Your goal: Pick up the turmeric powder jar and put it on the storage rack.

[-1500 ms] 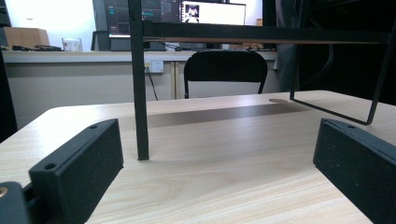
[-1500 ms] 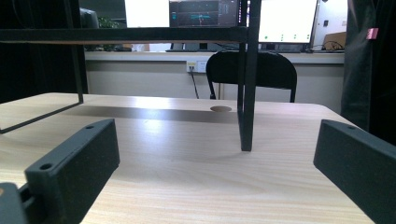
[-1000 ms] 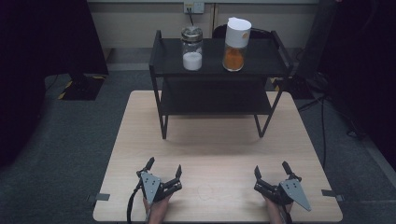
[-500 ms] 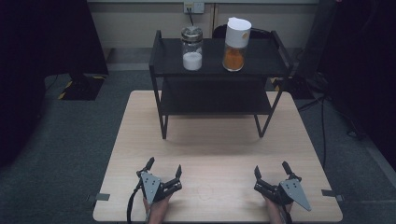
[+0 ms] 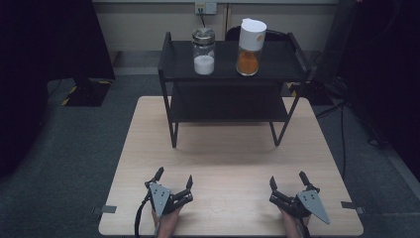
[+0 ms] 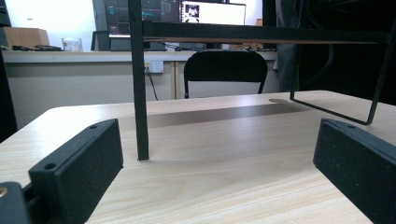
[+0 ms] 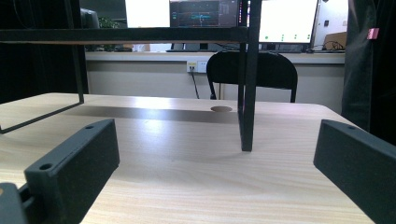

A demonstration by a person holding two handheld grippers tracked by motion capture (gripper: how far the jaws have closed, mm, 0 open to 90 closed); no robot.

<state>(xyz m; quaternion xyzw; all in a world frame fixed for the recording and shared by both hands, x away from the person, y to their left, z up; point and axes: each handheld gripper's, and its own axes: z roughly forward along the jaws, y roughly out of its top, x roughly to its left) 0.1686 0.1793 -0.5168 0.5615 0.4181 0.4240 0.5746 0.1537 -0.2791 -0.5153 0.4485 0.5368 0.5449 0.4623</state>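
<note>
A black two-tier shelf (image 5: 230, 94) stands at the far half of the wooden table (image 5: 228, 158). On its top tier sit a glass jar with white powder (image 5: 203, 44) and a white-lidded jar with orange contents (image 5: 250, 47). My left gripper (image 5: 173, 179) rests open near the table's front left, and my right gripper (image 5: 288, 181) rests open at the front right. Both hold nothing. In the left gripper view a shelf leg (image 6: 139, 93) rises ahead between the jaws; in the right gripper view another shelf leg (image 7: 247, 88) stands ahead.
The shelf's lower tier (image 5: 229, 111) holds nothing. A black chair (image 6: 225, 72) and a wall with a power socket (image 5: 205, 7) lie beyond the table. Monitors (image 7: 285, 21) glow on a desk behind. A cable (image 5: 341, 134) trails over the floor at right.
</note>
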